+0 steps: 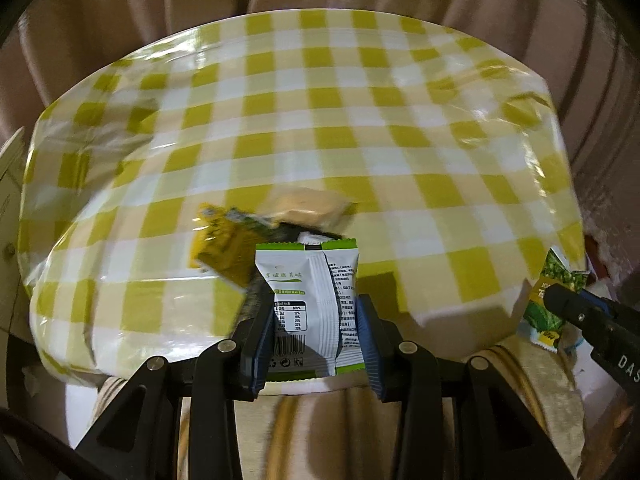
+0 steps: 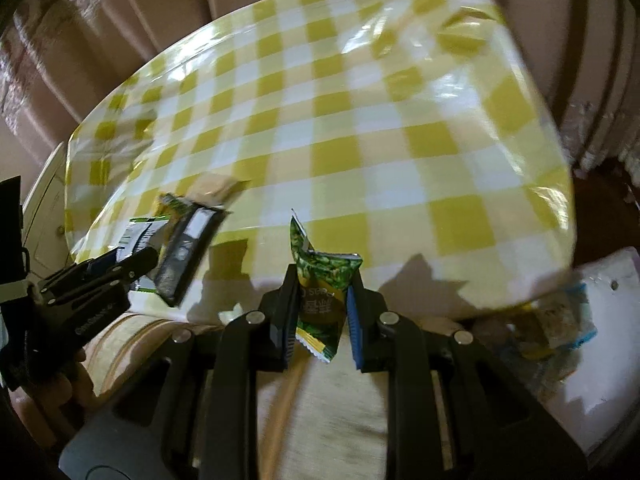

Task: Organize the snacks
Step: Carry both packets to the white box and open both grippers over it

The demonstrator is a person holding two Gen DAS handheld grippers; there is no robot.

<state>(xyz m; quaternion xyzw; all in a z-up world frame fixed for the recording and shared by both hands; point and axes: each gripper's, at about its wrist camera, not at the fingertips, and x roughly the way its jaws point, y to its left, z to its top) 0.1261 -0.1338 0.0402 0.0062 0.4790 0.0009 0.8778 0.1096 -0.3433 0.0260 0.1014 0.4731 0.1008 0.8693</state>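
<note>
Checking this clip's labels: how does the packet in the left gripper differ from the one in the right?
The left packet is mostly white with green end seals, its printed back facing the camera; the right packet is green and yellow with a leafy picture. The left packet lies flat and smooth; the right packet is narrower and crumpled, its top corner sticking up. Both are held upright, the left gripper and right gripper each shut on its packet.

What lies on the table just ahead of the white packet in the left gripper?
A small pile: a yellow packet, a tan packet and a dark one, close beyond the white packet in the left gripper.
</note>
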